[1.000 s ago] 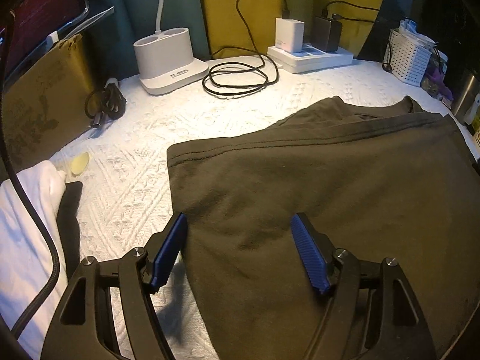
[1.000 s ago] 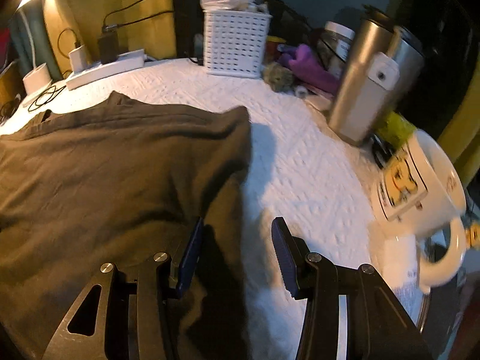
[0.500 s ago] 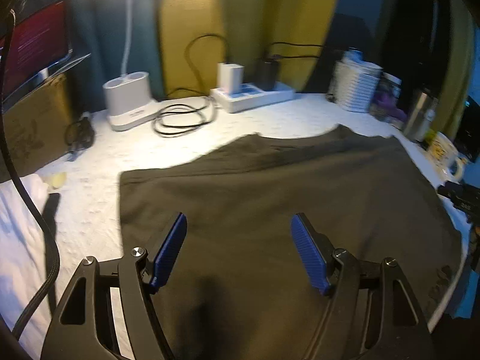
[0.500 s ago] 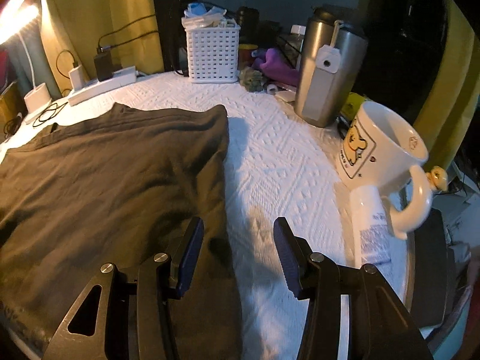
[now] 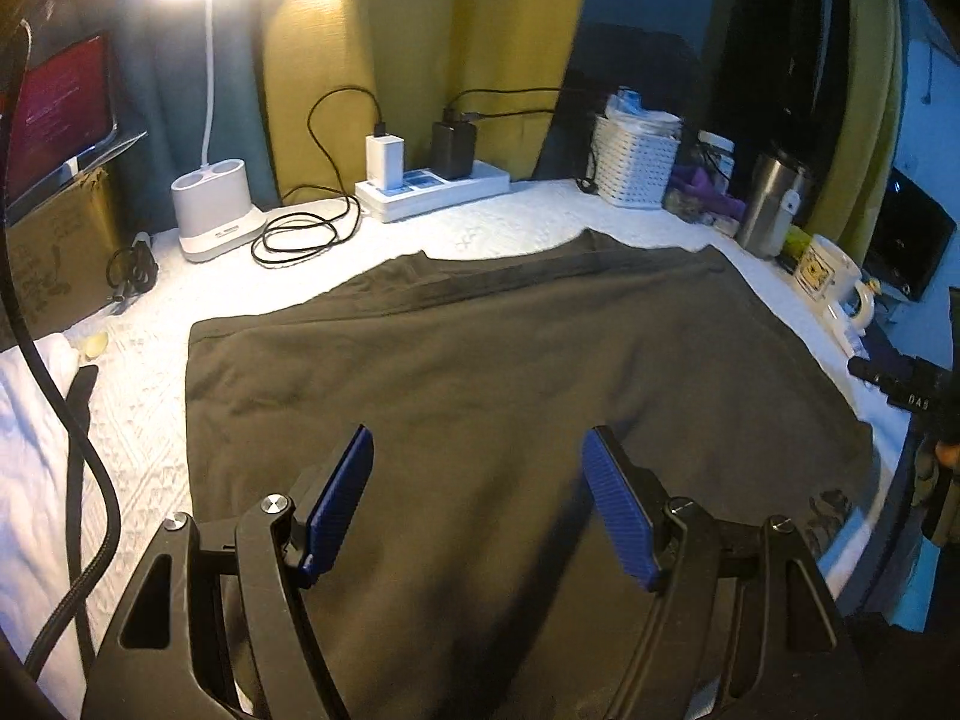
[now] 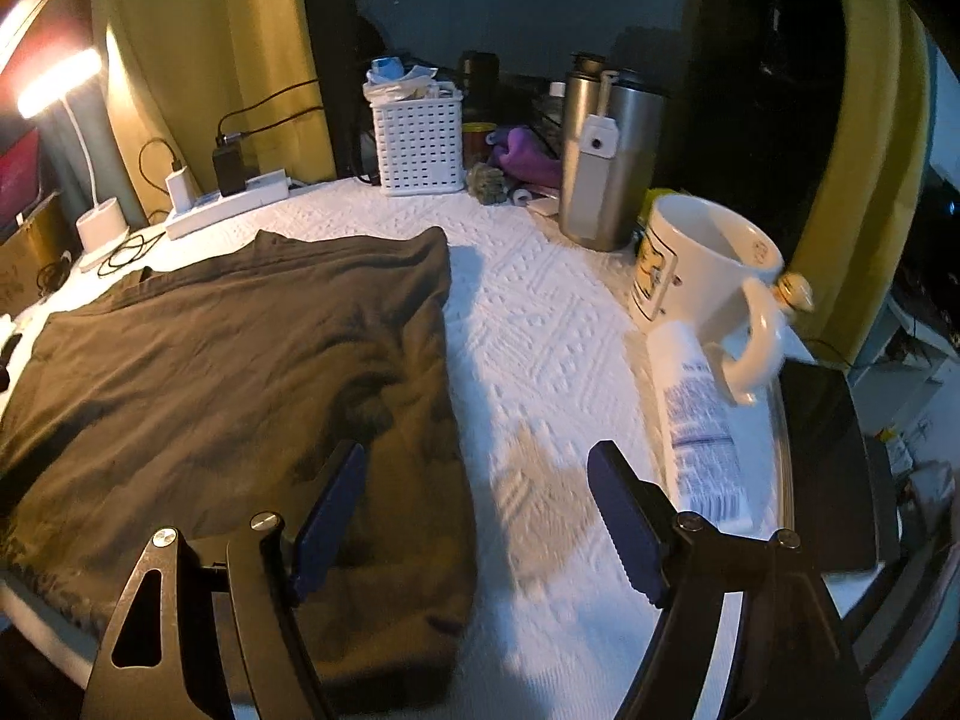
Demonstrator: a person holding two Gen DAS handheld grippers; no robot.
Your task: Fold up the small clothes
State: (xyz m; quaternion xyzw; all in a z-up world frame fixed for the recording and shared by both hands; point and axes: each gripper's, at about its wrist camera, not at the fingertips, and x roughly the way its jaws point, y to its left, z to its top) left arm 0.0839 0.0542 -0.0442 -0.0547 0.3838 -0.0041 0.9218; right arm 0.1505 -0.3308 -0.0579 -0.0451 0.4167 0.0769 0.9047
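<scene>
Nearest to me, my left gripper (image 5: 477,480) stands with its jaws wide apart and holds nothing; its blue pads (image 5: 336,504) hang above the near middle of the dark T-shirt (image 5: 480,372). My right gripper (image 6: 474,510) is likewise spread wide and empty, with one pad over the shirt's right-hand edge and the other over bare white tablecloth (image 6: 540,360).

The dark T-shirt lies spread on the tablecloth, covering most of the near surface. Its far edge shows a lapped band of cloth, and its right edge (image 6: 447,372) runs roughly straight away from me.

Beside that edge, well clear of the shirt, a white tube (image 6: 702,420) lies next to a printed mug (image 6: 696,276), with a steel tumbler (image 6: 606,162) behind them. Farther back stand a white basket (image 6: 420,144), a power strip (image 5: 432,195) with two chargers, a coiled black cable (image 5: 300,234) and a lamp base (image 5: 213,207). At far left a white garment (image 5: 30,420) rests at the table edge.

I judge the step in hand to be the approach between folds: neither tool grips cloth. The next move calls for lowering both grippers to a shirt edge, closing on the fabric, and carrying it across. Keep the right tool away from the mug.
</scene>
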